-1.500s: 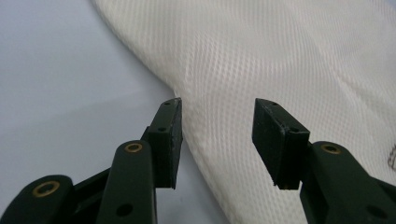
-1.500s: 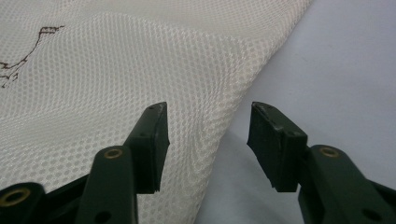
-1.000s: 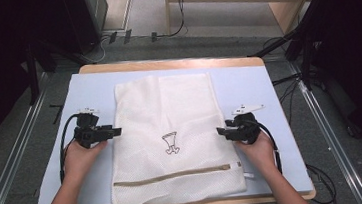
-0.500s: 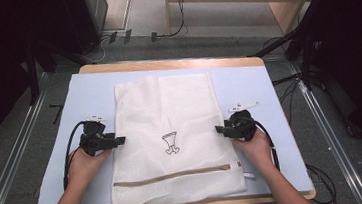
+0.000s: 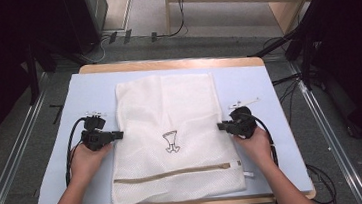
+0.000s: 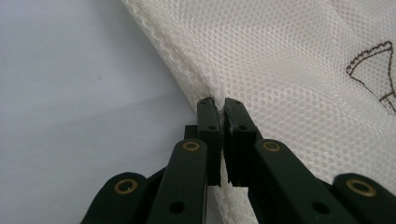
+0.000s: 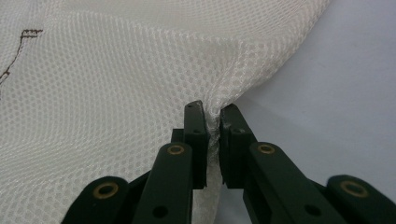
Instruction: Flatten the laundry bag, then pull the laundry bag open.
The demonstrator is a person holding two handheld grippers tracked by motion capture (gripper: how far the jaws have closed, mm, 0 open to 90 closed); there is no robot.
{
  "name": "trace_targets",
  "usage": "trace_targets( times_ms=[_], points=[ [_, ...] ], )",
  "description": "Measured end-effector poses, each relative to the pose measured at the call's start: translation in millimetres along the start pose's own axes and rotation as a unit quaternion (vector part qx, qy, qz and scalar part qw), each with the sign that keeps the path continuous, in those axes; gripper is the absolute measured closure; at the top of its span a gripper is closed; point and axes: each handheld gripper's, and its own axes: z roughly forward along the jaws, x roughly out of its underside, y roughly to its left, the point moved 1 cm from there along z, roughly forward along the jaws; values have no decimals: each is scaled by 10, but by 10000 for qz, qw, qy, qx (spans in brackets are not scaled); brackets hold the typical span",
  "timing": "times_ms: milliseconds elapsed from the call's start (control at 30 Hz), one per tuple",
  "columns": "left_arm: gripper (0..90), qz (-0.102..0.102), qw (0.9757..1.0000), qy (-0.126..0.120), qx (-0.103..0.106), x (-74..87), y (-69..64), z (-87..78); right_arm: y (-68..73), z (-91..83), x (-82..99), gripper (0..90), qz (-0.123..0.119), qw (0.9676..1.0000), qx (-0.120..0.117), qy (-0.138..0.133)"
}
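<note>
While the white mesh bag (image 5: 173, 143) lies flat mid-tabletop (image 5: 278, 87), zipper (image 5: 173, 173) nearest the person, the left gripper (image 6: 219, 103) pinches its left edge and the right gripper (image 7: 211, 111) its right edge. Cables (image 5: 112, 38) cross the floor beyond.

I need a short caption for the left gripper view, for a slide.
Left gripper shut on the edge of a white mesh laundry bag.

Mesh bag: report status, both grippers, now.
Left gripper shut on mesh bag left edge. Right gripper shut on right edge. Bag flat on blue mat, zipper closed. No obstruction visible.
</note>
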Motion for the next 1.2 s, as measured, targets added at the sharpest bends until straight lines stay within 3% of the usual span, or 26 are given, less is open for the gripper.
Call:
trace_targets(
  times_ms=[300,367,467,500,633,800,833,933,967,1000,1167,1200],
  points=[
    [875,-87,9994,-316,84,-333,180,111,-170,43,-218,852,151,9995,148,-254],
    [875,-84,9992,-377,82,-408,200,149,-212,76,-274,852,173,9996,174,-158],
    [874,-54,9991,-411,34,-473,214,187,-269,104,-336,852,201,9990,243,-318],
    [873,-53,9990,-454,26,-520,235,217,-297,120,-363,851,247,9991,235,-246],
    [870,7,9991,-414,-46,-588,267,280,-370,181,-398,848,355,9987,178,-305],
    [854,21,9990,-439,-7,-610,312,333,-409,242,-362,833,403,9989,160,-167],
    [832,-72,9989,-451,72,-611,326,335,-414,232,-358,801,394,9989,166,-181],
    [712,-103,9985,-516,133,-618,319,298,-412,207,-355,747,450,9986,169,-204],
    [712,-78,9982,-585,130,-624,307,258,-407,187,-353,717,447,9986,166,-228],
    [628,-84,9977,-647,170,-628,296,227,-393,131,-351,650,355,9986,264,-280],
    [503,74,9973,-705,188,-641,222,113,-383,-8,-325,613,361,9979,222,-493],
    [487,211,9974,-668,160,-643,175,82,-380,-42,-316,607,389,9978,184,-511]
  ],
)
